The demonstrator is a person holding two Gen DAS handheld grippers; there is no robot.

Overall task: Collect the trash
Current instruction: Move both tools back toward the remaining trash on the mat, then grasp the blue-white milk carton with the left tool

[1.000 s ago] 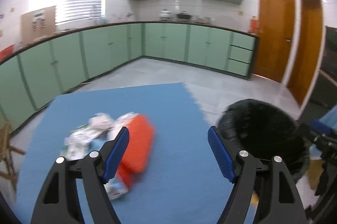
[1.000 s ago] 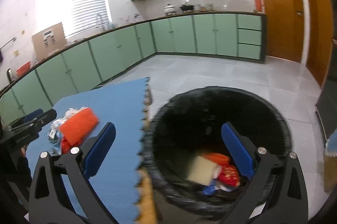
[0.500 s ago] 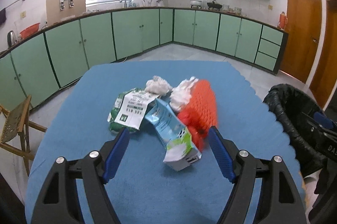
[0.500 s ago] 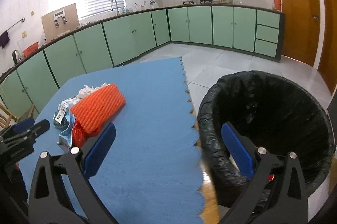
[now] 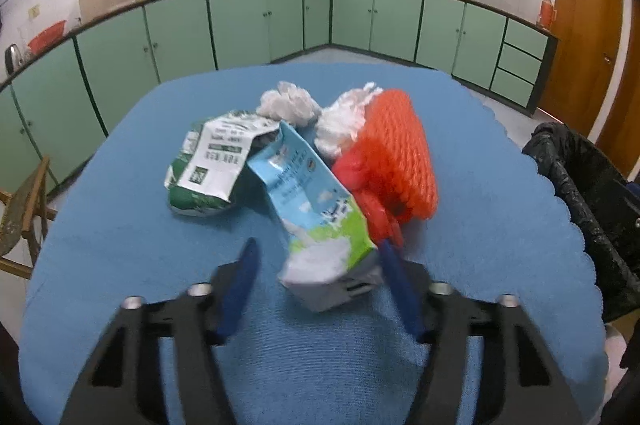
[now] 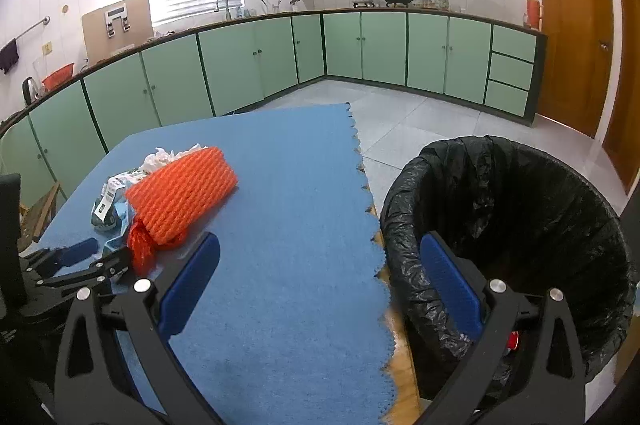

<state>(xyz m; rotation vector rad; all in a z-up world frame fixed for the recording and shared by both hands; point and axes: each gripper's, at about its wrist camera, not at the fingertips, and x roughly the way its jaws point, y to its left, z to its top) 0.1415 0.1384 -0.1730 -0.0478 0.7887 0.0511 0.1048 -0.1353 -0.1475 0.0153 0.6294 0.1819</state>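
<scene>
Blue mat (image 5: 480, 185): trash heap at centre. Left gripper (image 5: 316, 279) half open, straddling carton (image 5: 316, 209), right pad touching. Right gripper (image 6: 320, 285) wide, empty. Bin (image 6: 508, 225) interior visible right view only.

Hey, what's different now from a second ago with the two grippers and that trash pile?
The left gripper swung from the bin side to the pile on the blue mat, moved in and narrowed its jaws around the blue-and-green milk carton, not clearly gripped yet. The right gripper drew back from over the black-lined trash bin; it remains open and empty. The orange foam net and crumpled tissues lie unmoved.
</scene>
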